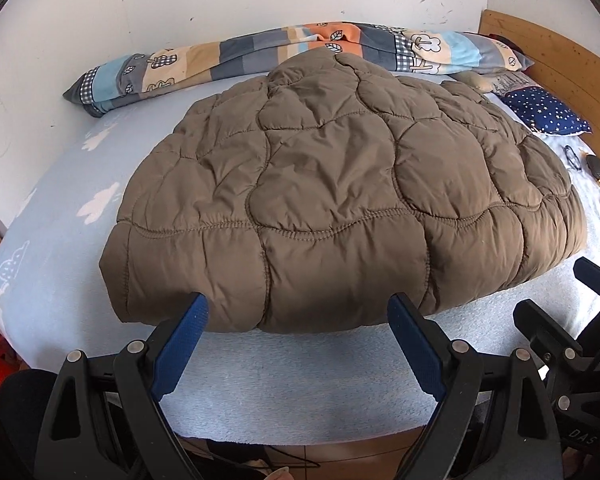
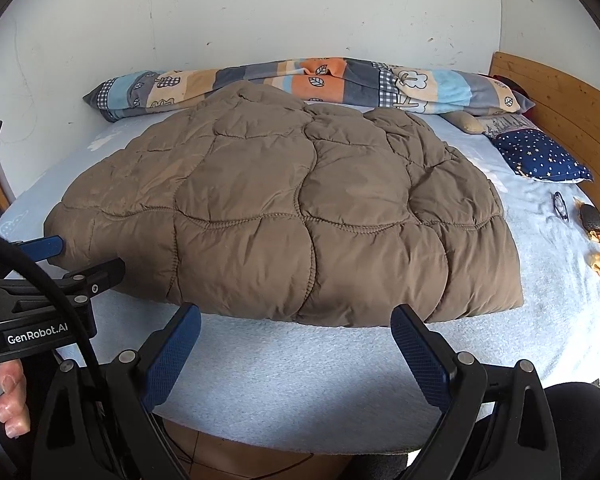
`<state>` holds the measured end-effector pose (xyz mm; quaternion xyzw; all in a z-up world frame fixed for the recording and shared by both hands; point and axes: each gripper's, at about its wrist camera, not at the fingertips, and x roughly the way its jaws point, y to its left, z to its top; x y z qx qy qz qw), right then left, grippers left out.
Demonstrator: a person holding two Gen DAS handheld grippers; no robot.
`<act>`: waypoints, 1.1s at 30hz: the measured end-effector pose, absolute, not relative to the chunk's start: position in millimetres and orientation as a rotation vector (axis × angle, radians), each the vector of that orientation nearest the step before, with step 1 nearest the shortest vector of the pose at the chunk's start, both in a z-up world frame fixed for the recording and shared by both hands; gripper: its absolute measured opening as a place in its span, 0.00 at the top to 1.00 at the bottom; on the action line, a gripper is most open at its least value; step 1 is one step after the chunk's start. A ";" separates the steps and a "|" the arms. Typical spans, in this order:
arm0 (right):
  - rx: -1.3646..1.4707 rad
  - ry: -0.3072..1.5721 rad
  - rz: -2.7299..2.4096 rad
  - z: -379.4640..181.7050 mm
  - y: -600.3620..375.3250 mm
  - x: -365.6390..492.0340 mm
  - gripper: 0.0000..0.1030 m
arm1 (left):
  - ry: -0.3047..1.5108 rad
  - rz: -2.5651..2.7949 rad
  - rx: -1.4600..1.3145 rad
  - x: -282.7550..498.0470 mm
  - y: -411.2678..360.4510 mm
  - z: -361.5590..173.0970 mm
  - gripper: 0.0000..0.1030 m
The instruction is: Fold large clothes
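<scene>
A brown quilted jacket (image 1: 332, 184) lies folded in the middle of a bed covered by a light blue sheet (image 1: 284, 380), with its thick near edge close to the near side of the bed. The left gripper (image 1: 298, 300) is released, its blue pads wide apart, and both tips reach the near edge of the jacket without pinching it. The right gripper (image 2: 296, 312) is also released and its tips stand just in front of the near edge, a little more to the right. At the far side, along the white wall, a rolled patterned blanket (image 2: 300, 84) lies. On the far right there is a dark blue starred pillow (image 2: 540, 156), and nearer a pair of glasses (image 2: 560, 205)
</scene>
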<state>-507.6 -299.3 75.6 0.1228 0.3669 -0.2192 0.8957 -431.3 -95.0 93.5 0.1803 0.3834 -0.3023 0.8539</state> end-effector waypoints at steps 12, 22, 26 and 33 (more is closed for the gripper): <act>0.265 0.754 -0.460 76.8 -301.1 -509.8 0.05 | 0.732 -0.556 0.471 -438.9 -101.9 100.4 0.12; 0.269 0.757 -0.463 76.3 -301.6 -510.0 0.05 | 0.733 -0.544 0.487 -438.1 -101.7 99.5 0.12; 0.270 0.760 -0.462 75.7 -301.0 -509.4 0.05 | 0.746 -0.550 0.477 -436.7 -101.0 99.0 0.12; 0.275 0.769 -0.463 74.2 -299.7 -507.9 0.05 | 0.761 -0.549 0.479 -434.6 -101.5 96.4 0.12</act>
